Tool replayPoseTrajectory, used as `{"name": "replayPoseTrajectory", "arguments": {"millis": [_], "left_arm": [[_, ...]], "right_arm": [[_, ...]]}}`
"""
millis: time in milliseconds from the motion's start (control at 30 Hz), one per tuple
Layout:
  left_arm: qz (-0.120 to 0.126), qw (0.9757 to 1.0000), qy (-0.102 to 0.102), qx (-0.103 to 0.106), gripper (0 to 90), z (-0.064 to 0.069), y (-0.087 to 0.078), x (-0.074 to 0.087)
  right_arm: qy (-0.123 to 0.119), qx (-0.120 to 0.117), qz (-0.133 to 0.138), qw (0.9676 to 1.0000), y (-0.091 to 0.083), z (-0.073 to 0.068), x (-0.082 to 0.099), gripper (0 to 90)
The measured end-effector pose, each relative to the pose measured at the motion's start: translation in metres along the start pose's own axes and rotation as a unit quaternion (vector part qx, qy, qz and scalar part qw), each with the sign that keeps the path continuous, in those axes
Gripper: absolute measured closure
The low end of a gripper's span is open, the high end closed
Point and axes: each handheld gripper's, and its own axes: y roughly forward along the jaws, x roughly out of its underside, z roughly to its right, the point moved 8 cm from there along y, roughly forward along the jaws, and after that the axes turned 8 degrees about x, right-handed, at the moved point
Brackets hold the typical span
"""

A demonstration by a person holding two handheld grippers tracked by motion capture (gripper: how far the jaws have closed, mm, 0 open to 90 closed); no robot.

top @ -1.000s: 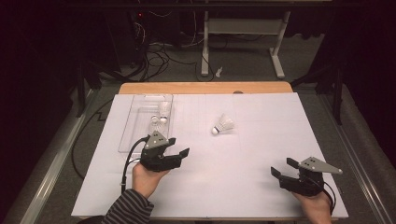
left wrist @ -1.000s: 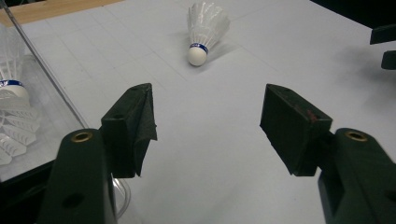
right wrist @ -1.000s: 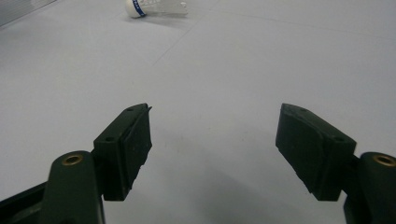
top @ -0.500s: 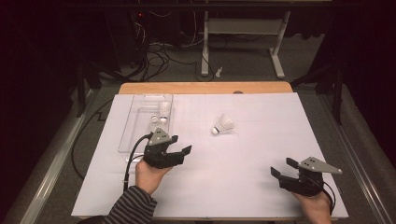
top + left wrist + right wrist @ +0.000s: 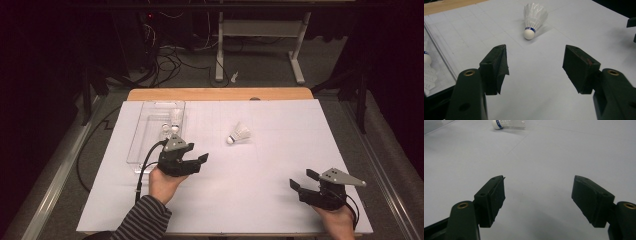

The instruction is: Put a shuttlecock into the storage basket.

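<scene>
The person's left hand [image 5: 162, 182], in a striped sleeve [image 5: 142, 220], comes up from the near edge and holds the left gripper [image 5: 192, 162] low over the white sheet [image 5: 260, 200], pointed across and slightly away toward the shuttlecock [image 5: 239, 133]. Its jaws stand wide apart with nothing between them, and in the left gripper view the shuttlecock [image 5: 533, 18] lies just ahead of the gap, cork end toward the gripper, feathers pointing away. The right hand [image 5: 336, 220] sits at the near right corner of the sheet, well apart from the other, and the right gripper [image 5: 301, 180] points left across the table, jaws likewise spread and empty; the shuttlecock [image 5: 507, 123] shows far off at the top of its view. Just beside the left gripper, on its far side, lies a clear plastic tray [image 5: 145, 135]. Inside it are what look like a couple of shuttlecocks [image 5: 167, 125], though through the clear wall I cannot count them for certain.
</scene>
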Motion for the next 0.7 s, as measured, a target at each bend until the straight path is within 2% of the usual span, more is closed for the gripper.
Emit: {"name": "replayPoseTrajectory", "arguments": {"millis": [433, 700], "left_arm": [[-0.009, 0.9999, 0.009, 0.002, 37.9, 0.004, 0.013, -0.002], [-0.013, 0.9998, 0.012, 0.003, 38.0, 0.007, 0.022, -0.004]], "right_arm": [[-0.002, -0.002, -0.002, 1.0000, 0.001, -0.001, 0.000, 27.4], [0.005, -0.006, -0.002, 1.0000, 0.001, 0.000, 0.001, 27.4]]}}
